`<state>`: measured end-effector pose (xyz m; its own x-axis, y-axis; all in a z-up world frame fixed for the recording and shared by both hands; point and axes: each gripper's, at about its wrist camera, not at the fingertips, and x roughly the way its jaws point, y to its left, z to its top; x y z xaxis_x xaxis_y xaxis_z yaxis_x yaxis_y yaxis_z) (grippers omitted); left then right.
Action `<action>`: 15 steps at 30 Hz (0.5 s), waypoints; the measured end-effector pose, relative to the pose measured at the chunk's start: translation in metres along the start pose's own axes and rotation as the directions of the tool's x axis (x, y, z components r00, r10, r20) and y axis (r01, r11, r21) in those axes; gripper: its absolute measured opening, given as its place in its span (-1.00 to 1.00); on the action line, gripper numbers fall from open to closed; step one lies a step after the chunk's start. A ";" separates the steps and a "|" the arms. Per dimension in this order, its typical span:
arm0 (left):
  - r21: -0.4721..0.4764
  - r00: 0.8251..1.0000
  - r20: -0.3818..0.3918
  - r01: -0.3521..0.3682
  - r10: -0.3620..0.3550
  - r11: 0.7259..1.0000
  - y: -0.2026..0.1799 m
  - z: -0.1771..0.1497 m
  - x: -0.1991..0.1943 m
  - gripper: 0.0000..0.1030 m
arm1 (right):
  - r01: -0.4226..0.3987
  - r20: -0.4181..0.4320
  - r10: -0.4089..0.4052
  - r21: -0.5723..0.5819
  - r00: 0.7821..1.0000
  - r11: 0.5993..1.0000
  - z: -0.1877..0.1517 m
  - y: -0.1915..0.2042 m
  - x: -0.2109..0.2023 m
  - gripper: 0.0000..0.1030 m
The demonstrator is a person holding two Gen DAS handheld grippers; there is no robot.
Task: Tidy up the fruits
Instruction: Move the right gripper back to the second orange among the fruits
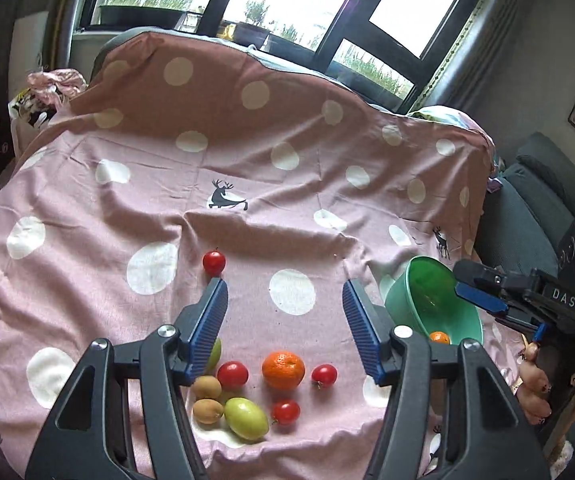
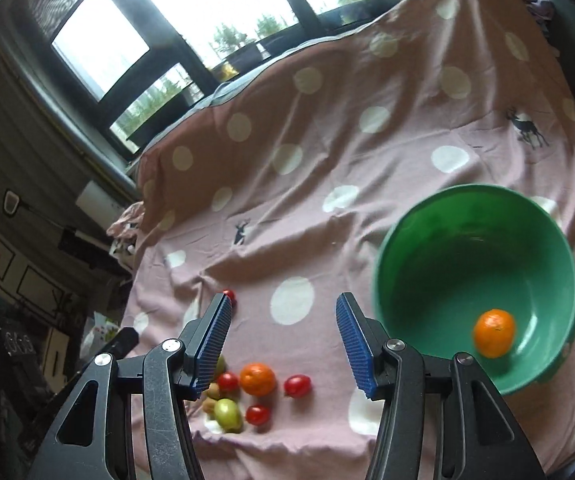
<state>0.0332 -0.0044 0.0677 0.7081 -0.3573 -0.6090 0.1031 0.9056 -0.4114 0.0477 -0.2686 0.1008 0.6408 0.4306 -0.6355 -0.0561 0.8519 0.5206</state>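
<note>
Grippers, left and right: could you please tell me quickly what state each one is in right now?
Left gripper: open, nothing between its blue ribbed pads.
Right gripper: open, holding nothing, beside the green plastic bowl.

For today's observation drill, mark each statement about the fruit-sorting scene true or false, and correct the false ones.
1. One orange lies inside the green bowl. True.
2. The left gripper is clamped on a tomato. False: its jaws stand open with nothing between them.
3. A second orange sits on the spotted cloth among the loose fruit. True.
4. The bowl holds all the red tomatoes. False: the tomatoes lie on the cloth, one lone tomato apart from the cluster.
5. The right gripper carries a green fruit. False: it is open and empty; the green fruit rests on the cloth.
</note>
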 end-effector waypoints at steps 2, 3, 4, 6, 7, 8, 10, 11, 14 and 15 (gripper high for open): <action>-0.013 0.999 -0.053 -0.011 0.010 1.000 0.006 -0.006 0.013 0.14 | -0.027 -0.046 0.026 -0.028 0.999 0.999 0.004 0.019 0.021 0.12; -0.026 0.998 -0.070 -0.010 0.008 1.000 0.008 -0.010 0.019 0.13 | -0.034 -0.067 0.032 -0.034 0.997 0.999 0.001 0.026 0.032 0.12; -0.035 0.996 -0.093 -0.007 0.004 0.999 0.010 -0.015 0.026 0.13 | -0.041 -0.090 0.037 -0.040 0.995 0.998 -0.002 0.032 0.044 0.12; -0.042 0.990 -0.139 0.008 -0.013 0.999 0.011 -0.021 0.039 0.13 | -0.054 -0.145 0.047 -0.044 0.988 0.998 -0.011 0.038 0.068 0.12; -0.033 0.988 -0.156 0.013 -0.018 0.999 0.009 -0.025 0.044 0.13 | -0.049 -0.186 0.039 -0.049 0.982 0.998 -0.016 0.039 0.081 0.12; -0.017 0.986 -0.167 0.016 -0.019 1.000 0.007 -0.028 0.048 0.13 | -0.038 -0.224 0.026 -0.047 0.974 0.998 -0.021 0.039 0.093 0.13; 0.008 0.984 -0.175 0.015 -0.013 1.000 0.004 -0.032 0.054 0.12 | -0.014 -0.276 0.000 -0.048 0.961 0.999 -0.029 0.037 0.110 0.13; 0.008 0.982 -0.188 0.005 -0.004 1.000 0.003 -0.034 0.058 0.11 | -0.007 -0.293 -0.007 -0.047 0.956 0.999 -0.035 0.035 0.115 0.13; 0.003 0.970 -0.244 -0.007 0.007 1.000 0.007 -0.040 0.074 0.12 | 0.016 -0.311 -0.028 -0.042 0.950 0.999 -0.045 0.027 0.125 0.13; 0.004 0.968 -0.250 -0.010 0.011 1.000 0.008 -0.042 0.076 0.12 | 0.030 -0.320 -0.044 -0.047 0.946 0.998 -0.046 0.026 0.127 0.13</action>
<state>0.0588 -0.0343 -0.0100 0.5125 -0.3929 -0.7635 0.0988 0.9102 -0.4021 0.0925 -0.1782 0.0071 0.3641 0.4657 -0.8065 -0.0724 0.8775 0.4740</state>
